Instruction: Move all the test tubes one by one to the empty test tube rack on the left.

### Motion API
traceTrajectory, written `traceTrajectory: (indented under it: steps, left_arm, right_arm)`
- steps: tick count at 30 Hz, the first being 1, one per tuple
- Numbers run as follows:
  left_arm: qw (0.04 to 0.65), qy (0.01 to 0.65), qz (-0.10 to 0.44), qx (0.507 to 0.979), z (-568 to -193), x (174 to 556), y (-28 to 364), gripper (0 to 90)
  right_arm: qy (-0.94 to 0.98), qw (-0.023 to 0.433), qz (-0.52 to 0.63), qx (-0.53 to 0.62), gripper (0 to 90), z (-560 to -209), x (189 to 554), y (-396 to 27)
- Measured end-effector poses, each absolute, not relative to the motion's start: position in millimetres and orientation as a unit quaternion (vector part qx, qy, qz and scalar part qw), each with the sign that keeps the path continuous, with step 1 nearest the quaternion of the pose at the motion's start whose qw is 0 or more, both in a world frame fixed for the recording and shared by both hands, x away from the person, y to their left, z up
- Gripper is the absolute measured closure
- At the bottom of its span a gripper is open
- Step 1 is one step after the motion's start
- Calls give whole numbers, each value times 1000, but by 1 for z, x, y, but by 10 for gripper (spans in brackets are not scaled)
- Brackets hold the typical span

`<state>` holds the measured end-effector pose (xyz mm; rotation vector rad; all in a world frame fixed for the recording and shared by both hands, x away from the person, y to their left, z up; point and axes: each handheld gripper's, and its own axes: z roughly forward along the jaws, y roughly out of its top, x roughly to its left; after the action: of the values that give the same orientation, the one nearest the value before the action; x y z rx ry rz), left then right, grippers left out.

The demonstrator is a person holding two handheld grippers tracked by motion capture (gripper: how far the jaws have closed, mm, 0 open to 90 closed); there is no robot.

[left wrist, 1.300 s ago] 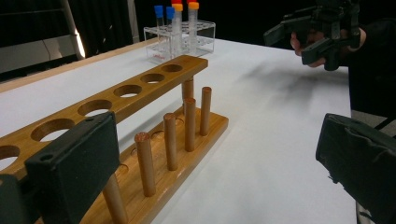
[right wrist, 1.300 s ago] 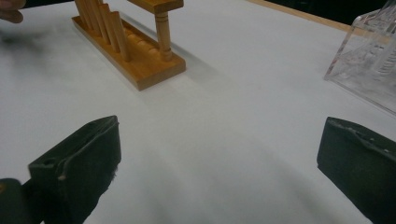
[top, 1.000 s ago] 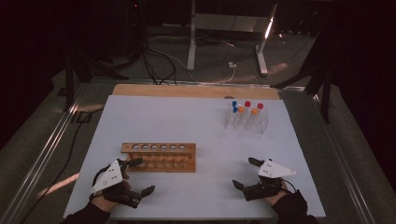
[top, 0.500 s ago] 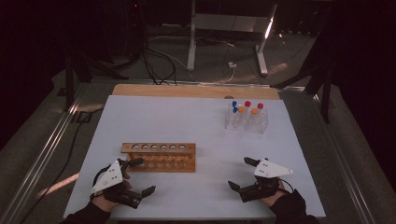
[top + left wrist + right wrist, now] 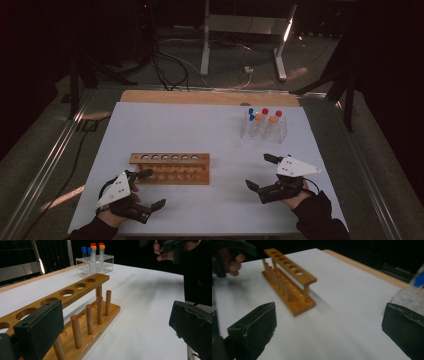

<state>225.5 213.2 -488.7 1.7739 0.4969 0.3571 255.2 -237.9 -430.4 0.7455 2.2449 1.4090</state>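
An empty wooden test tube rack (image 5: 170, 168) with a row of holes stands at the front left of the white table (image 5: 200, 130). At the back right a clear plastic rack (image 5: 263, 126) holds several capped tubes with blue, red and orange caps. My left gripper (image 5: 154, 188) is open by the wooden rack's front left end, holding nothing. In the left gripper view the wooden rack (image 5: 82, 305) runs beside the left jaw. My right gripper (image 5: 257, 171) is open and empty, right of the wooden rack (image 5: 289, 282) and in front of the clear rack.
A wooden strip (image 5: 210, 97) borders the table's far edge. Beyond it on the floor are cables and a metal stand (image 5: 240, 40). Metal rails run along both sides of the table. The clear rack (image 5: 95, 261) shows far off in the left gripper view.
My right gripper has shifted slightly to the left and away from the front edge. The left gripper has hardly moved. Both stay open.
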Motion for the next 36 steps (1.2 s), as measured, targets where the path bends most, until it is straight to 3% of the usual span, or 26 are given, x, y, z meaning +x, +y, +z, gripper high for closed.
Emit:
traceTrajectory:
  steps: [20, 36]
  left_arm:
    - [595, 214, 152, 759, -489, 226, 214, 5]
    - [596, 212, 152, 760, -488, 226, 214, 5]
  right_arm:
    - [777, 239, 514, 272, 0, -392, 295, -251]
    - [752, 264, 502, 337, 21, -411, 350, -278]
